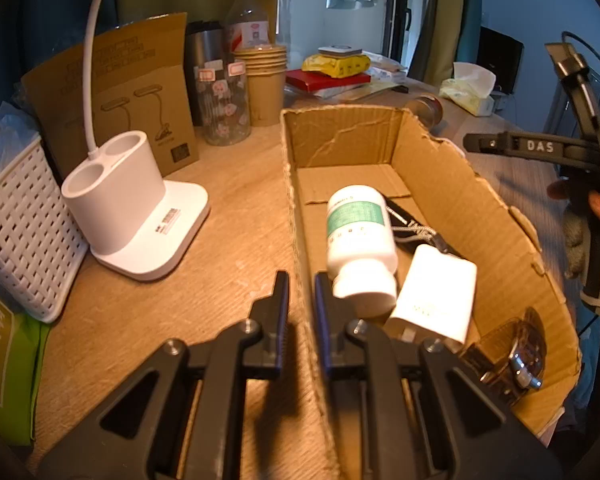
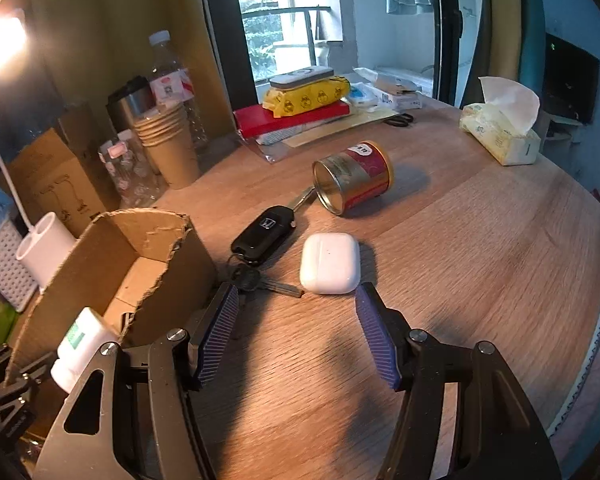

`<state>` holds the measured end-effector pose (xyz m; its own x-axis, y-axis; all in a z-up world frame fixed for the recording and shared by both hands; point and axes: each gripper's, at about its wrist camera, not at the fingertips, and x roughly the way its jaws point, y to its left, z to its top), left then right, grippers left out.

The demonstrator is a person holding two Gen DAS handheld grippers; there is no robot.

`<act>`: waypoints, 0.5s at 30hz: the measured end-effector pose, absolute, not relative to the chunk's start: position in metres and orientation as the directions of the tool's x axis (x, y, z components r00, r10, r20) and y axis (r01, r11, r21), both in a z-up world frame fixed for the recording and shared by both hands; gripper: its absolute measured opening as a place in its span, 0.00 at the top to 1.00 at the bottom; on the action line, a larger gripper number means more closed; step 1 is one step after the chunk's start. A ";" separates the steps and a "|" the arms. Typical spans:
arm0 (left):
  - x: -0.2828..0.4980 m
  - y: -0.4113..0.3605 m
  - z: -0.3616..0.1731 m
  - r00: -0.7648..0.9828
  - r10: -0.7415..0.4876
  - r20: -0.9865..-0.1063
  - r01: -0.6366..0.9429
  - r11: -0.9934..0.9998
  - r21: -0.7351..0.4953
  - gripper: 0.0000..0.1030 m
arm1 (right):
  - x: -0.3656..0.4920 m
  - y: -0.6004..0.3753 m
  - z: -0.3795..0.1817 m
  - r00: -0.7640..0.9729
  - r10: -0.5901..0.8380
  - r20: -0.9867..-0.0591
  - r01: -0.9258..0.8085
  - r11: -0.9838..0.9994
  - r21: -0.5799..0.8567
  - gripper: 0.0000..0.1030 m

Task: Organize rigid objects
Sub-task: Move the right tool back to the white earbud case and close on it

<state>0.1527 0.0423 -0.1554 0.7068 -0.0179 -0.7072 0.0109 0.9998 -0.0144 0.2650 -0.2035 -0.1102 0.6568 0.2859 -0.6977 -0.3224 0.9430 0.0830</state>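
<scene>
Cardboard box (image 1: 452, 184) sits on the wooden table (image 1: 228, 208), top open, rim torn. Inside: white pill bottle (image 1: 360, 240) with a green label, lying on its side, cap toward me. Touching its right side is a white charger block (image 1: 436, 292). Behind both, a black strap with a grey cord (image 1: 414, 232). A watch (image 1: 520, 352) lies in the near right corner against the wall.

My left gripper (image 1: 301, 296) straddles the near left wall of the box, one finger outside, one inside next to the bottle cap. Fingers are close together with a narrow gap; whether they pinch the cardboard I cannot tell.

My right gripper (image 2: 296, 320) is spread wide and holds nothing. White earbuds case (image 2: 329, 263) lies on the table just ahead, between the fingertip lines, not touched. Left of it is a black car key fob (image 2: 264, 234) with a small key (image 2: 268, 282) on its ring, beside the box's outer wall. Further out, a red and gold tin can (image 2: 354, 176) lies on its side, open end toward me.

Off to the side: white lamp base (image 1: 128, 204) with two cup holes, white woven basket (image 1: 24, 232), stack of paper cups (image 2: 168, 140), tissue pack (image 2: 500, 136).
</scene>
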 end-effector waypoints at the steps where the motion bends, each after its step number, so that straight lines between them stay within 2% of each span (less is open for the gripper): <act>1: 0.153 0.042 -0.155 0.707 -0.018 -0.707 0.011 1.000 -0.015 0.86 | 0.267 -0.203 -0.111 0.658 0.280 -0.699 -0.322 0.944 0.075 0.37; 15: 0.153 0.042 -0.155 0.707 -0.019 -0.707 0.011 1.000 -0.015 0.86 | 0.315 -0.197 -0.130 0.654 0.187 -0.733 -0.302 0.953 -0.026 0.37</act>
